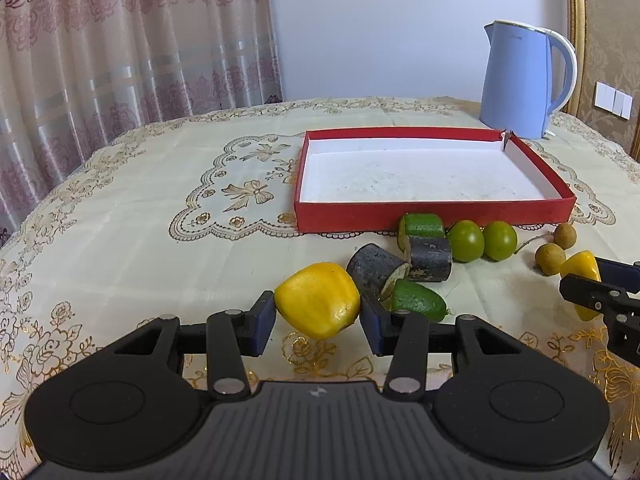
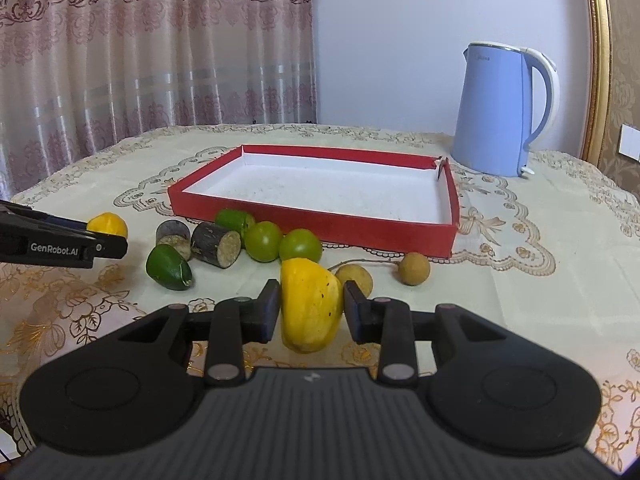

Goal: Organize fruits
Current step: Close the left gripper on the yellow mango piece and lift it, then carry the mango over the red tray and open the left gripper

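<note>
My left gripper (image 1: pixel 318 318) is shut on a yellow fruit piece (image 1: pixel 318 300) low over the tablecloth. My right gripper (image 2: pixel 311 312) is shut on a second yellow piece (image 2: pixel 310 304), held upright. Each view shows the other gripper from the side with its yellow piece: the right gripper (image 1: pixel 584 282) at the right edge, the left gripper (image 2: pixel 100 237) at the left edge. Between them lie two green round fruits (image 1: pixel 464 240) (image 2: pixel 262 240), two dark cane chunks (image 1: pixel 430 258) (image 2: pixel 216 244), green wedges (image 1: pixel 418 300) (image 2: pixel 168 266) and two longans (image 1: pixel 550 258) (image 2: pixel 416 268). Behind the fruit stands an empty red box (image 1: pixel 432 216) (image 2: pixel 312 226).
A blue kettle (image 1: pixel 520 80) (image 2: pixel 500 112) stands behind the box's far right corner. An embroidered cloth (image 1: pixel 160 220) covers the table up to a curtain at the back left. A gold frame and wall switches are at the right.
</note>
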Demonstrator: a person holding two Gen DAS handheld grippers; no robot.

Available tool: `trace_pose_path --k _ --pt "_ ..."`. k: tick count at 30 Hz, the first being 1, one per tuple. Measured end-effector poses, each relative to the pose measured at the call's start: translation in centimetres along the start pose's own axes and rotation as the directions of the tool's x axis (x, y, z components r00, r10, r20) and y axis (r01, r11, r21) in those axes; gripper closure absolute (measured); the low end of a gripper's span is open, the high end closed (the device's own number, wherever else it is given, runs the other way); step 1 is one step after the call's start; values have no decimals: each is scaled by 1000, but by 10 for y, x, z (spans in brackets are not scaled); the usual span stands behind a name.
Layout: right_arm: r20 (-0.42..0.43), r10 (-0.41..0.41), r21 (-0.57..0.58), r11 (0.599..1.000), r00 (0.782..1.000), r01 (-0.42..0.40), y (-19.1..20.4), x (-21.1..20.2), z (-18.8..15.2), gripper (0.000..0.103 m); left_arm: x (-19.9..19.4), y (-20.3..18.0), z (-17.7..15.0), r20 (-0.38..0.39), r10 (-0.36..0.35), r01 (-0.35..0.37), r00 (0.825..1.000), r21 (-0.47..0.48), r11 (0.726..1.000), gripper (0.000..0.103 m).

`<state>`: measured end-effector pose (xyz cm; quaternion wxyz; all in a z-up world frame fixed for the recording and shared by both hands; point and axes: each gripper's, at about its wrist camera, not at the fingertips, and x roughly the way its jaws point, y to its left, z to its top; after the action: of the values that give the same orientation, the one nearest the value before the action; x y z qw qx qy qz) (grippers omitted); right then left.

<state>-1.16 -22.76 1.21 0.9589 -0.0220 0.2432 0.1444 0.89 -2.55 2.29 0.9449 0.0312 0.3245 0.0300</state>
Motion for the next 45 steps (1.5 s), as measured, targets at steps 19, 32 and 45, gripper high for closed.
trace_pose_path --k 19,32,45 --pt "32 -7 1 1000 999 7 -1 -20 15 71 17 -18 50 36 30 -30 999 12 999 58" --pt "62 -33 28 999 998 31 -4 -36 23 71 31 -36 75 43 46 -48 998 53 997 58" --pt "69 -11 45 999 998 8 -14 -26 29 71 61 -52 98 25 65 -67 998 74 995 58"
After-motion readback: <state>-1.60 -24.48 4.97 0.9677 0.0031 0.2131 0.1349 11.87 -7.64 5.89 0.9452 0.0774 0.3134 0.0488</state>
